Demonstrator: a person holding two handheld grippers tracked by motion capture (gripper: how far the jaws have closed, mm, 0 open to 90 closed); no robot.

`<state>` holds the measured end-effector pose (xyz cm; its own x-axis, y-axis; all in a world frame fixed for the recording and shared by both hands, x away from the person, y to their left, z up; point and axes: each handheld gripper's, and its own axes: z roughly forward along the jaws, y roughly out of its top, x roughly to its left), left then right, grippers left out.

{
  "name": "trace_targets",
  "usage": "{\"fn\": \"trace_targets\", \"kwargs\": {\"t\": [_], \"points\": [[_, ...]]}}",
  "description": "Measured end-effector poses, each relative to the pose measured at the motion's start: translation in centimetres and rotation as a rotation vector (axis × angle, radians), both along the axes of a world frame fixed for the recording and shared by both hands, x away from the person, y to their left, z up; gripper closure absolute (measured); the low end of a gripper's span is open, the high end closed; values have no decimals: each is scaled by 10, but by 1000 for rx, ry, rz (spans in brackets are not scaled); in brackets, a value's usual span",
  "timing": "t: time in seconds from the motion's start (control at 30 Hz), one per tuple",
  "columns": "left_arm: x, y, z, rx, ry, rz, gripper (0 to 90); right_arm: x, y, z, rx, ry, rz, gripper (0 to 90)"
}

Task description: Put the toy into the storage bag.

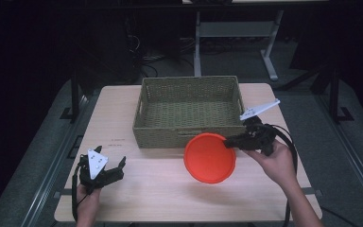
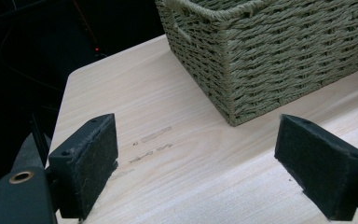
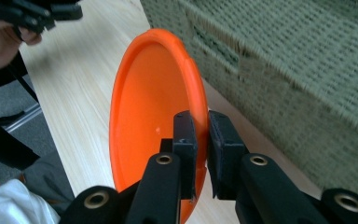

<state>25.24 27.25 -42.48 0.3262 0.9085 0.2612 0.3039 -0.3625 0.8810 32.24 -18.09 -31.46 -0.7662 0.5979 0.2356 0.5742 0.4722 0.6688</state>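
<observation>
Right gripper (image 1: 230, 140) clamped on rim of round orange plastic plate (image 1: 210, 157), jaws nearly closed, rim pinched between pads (image 3: 185, 140). Plate held tilted over light wooden table (image 1: 160, 189), just in front of rectangular olive woven wicker basket (image 1: 189, 135), close to its front wall. Left gripper (image 1: 116, 168) low at table's near-left corner, jaws wide apart, holding nothing, well apart from plate.

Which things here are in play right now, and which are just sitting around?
In play:
- orange plate, rim clamped by the right gripper
- wicker basket, likely its destination

Idle:
- left gripper, open, holding nothing
- table
</observation>
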Motion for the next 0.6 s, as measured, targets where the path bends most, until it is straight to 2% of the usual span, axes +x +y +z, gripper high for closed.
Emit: {"fn": "trace_targets", "kwargs": {"t": [0.1, 0.23, 0.6], "points": [[0, 1, 0, 10, 4, -4, 127, 6, 2, 10, 12, -4, 4, 821], [0, 1, 0, 2, 0, 0, 127, 12, 4, 22, 24, -4, 5, 821], [0, 1, 0, 4, -1, -1, 128, 27, 9, 48, 48, -13, 7, 821]]}}
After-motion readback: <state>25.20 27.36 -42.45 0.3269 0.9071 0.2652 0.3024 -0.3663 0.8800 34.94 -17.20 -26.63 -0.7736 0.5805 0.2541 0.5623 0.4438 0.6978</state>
